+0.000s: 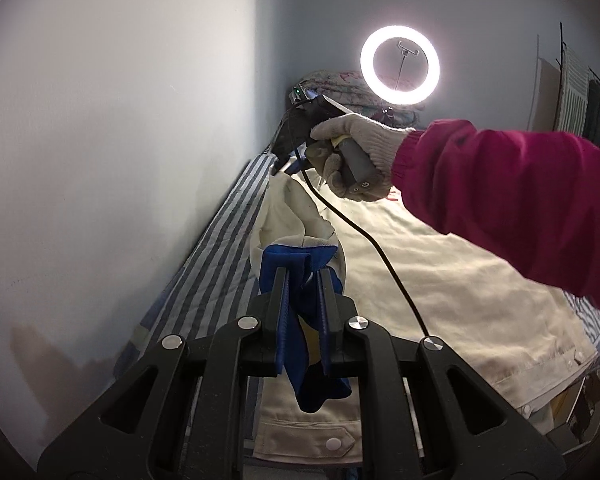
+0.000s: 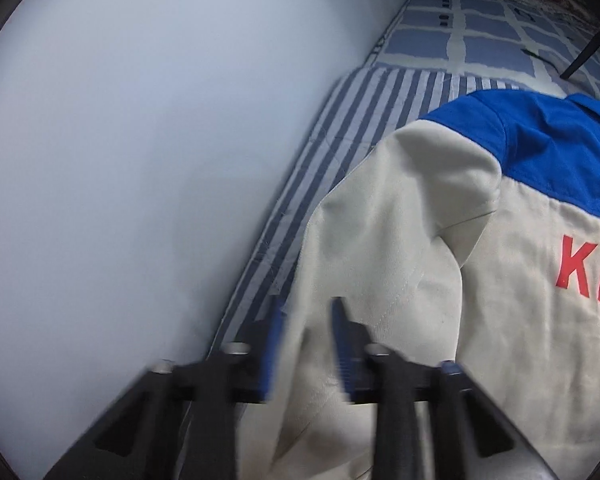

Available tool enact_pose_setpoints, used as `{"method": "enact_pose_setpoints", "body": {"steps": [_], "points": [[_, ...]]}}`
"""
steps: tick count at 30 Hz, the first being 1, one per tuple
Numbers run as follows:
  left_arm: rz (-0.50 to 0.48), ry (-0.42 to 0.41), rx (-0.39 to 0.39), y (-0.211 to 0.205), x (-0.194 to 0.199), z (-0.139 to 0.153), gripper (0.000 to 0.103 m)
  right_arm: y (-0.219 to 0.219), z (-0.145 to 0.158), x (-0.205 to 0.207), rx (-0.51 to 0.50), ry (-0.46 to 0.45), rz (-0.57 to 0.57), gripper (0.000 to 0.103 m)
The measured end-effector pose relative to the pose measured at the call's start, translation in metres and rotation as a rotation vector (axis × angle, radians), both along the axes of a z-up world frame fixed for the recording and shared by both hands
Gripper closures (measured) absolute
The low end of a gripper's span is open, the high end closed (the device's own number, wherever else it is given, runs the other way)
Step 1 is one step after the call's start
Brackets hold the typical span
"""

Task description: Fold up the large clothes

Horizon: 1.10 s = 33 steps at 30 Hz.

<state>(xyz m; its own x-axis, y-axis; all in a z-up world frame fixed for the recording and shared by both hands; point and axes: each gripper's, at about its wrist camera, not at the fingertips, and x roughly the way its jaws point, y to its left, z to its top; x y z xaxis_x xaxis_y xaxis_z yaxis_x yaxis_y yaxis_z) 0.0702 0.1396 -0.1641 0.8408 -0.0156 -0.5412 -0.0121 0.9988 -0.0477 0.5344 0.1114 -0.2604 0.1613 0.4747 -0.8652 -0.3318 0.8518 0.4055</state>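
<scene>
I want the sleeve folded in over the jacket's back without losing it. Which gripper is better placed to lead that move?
The left gripper. It is clamped on the blue cuff, so it already holds the sleeve's end. The right gripper sits over the cream sleeve near the shoulder, its grip blurred and unclear.

— Look at your jacket (image 2: 400,216): matt cream cotton twill, stitched seams, blue cuff (image 1: 300,276) of the same weave.
— And the sheet (image 1: 216,256) under it?
— Thin striped cloth, creased. Your glove (image 1: 356,156) is coarse knit; your sleeve (image 1: 512,196) smoother magenta fabric.
— The left gripper (image 1: 303,292)?
— Matt black plastic, shiny metal rivets, ribbed blue pads. The wall (image 1: 120,120) is flat matt paint.
</scene>
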Motion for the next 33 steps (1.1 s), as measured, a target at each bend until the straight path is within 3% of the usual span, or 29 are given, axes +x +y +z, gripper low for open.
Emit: {"method": "enact_pose_setpoints", "body": {"steps": [2, 8, 13, 20, 22, 24, 25, 26, 29, 33], "points": [[-0.017, 0.006, 0.007, -0.002, -0.002, -0.002, 0.092, -0.016, 0.003, -0.008, 0.017, -0.003, -0.011, 0.101], [-0.114, 0.019, 0.037, -0.033, -0.001, -0.006, 0.093, -0.091, 0.03, -0.025, 0.075, -0.066, -0.065, 0.102], [-0.202, 0.051, 0.034, -0.06, -0.008, -0.016, 0.092, -0.178, 0.023, -0.045, 0.086, -0.053, -0.164, 0.103], [-0.321, 0.153, 0.04, -0.101, -0.013, -0.035, 0.09, -0.239, -0.028, -0.068, -0.049, 0.017, -0.201, 0.102], [-0.341, 0.168, 0.04, -0.106, -0.019, -0.037, 0.083, -0.24, -0.041, -0.075, -0.145, 0.031, -0.188, 0.096], [-0.361, 0.172, 0.038, -0.109, -0.028, -0.035, 0.067, -0.24, -0.05, -0.079, -0.21, 0.049, -0.162, 0.089], [-0.363, 0.17, 0.029, -0.107, -0.035, -0.032, 0.054, -0.241, -0.05, -0.081, -0.223, 0.043, -0.151, 0.083], [-0.36, 0.166, 0.011, -0.104, -0.039, -0.03, 0.05, -0.241, -0.045, -0.083, -0.238, 0.023, -0.142, 0.074], [-0.314, 0.184, -0.068, -0.083, -0.048, -0.024, 0.05, -0.239, -0.022, -0.089, -0.256, -0.042, -0.11, 0.072], [-0.173, 0.297, -0.256, -0.042, -0.032, -0.047, 0.05, -0.231, 0.014, -0.096, -0.191, -0.122, -0.068, 0.071]]}}
